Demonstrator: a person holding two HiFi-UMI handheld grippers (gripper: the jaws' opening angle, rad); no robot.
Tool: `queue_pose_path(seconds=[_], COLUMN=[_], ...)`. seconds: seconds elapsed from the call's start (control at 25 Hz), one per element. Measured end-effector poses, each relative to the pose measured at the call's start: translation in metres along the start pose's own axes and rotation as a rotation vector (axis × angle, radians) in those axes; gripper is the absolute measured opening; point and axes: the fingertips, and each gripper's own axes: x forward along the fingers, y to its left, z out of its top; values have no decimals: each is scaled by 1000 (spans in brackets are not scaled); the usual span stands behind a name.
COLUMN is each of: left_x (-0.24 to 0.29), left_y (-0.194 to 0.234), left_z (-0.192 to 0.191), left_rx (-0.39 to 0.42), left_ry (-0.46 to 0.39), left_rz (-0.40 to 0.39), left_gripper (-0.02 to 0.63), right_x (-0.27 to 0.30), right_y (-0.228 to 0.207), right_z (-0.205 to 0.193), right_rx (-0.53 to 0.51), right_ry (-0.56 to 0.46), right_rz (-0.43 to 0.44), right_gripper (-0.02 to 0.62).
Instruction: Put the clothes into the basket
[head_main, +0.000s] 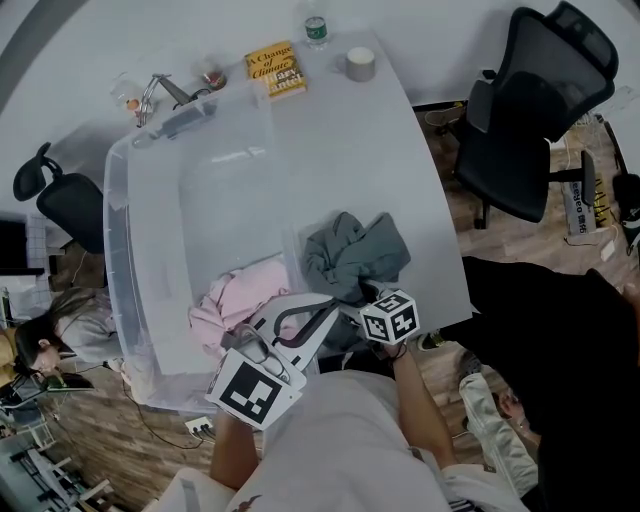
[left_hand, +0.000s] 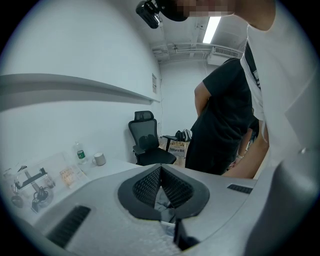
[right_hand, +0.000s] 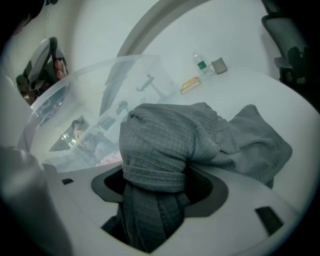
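A crumpled grey garment (head_main: 362, 252) lies on the white table (head_main: 400, 160) just right of the clear plastic basket (head_main: 115, 200). My right gripper (head_main: 352, 300) is shut on a bunched fold of it. In the right gripper view the grey cloth (right_hand: 165, 145) fills the gap between the jaws (right_hand: 157, 187) and drapes over them. A pink garment (head_main: 240, 295) lies inside the basket at its near end and shows faintly through the basket's wall (right_hand: 75, 90). My left gripper (head_main: 325, 315) hovers over the basket's near right corner. Its pads meet at the tips (left_hand: 160, 172) with nothing pinched there.
At the table's far end stand a yellow book (head_main: 275, 68), a water bottle (head_main: 315, 30), a grey mug (head_main: 360, 64) and a metal stand with small jars (head_main: 160, 95). A black office chair (head_main: 530, 110) is on the right. A person in black (head_main: 560, 330) stands close by.
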Motion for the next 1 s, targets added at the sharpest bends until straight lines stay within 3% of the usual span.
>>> queue_pose_path(seconds=[0.52, 1.0], left_x=[6, 6], left_y=[-9, -13], left_z=[7, 13], left_rx=[11, 26], left_ry=[3, -5], left_rz=[3, 14], left_gripper=[6, 6], right_x=[-38, -88], right_y=[14, 44], right_z=[21, 68], right_rx=[170, 96], right_ry=[-205, -359], right_rz=[176, 236], right_gripper=[302, 302])
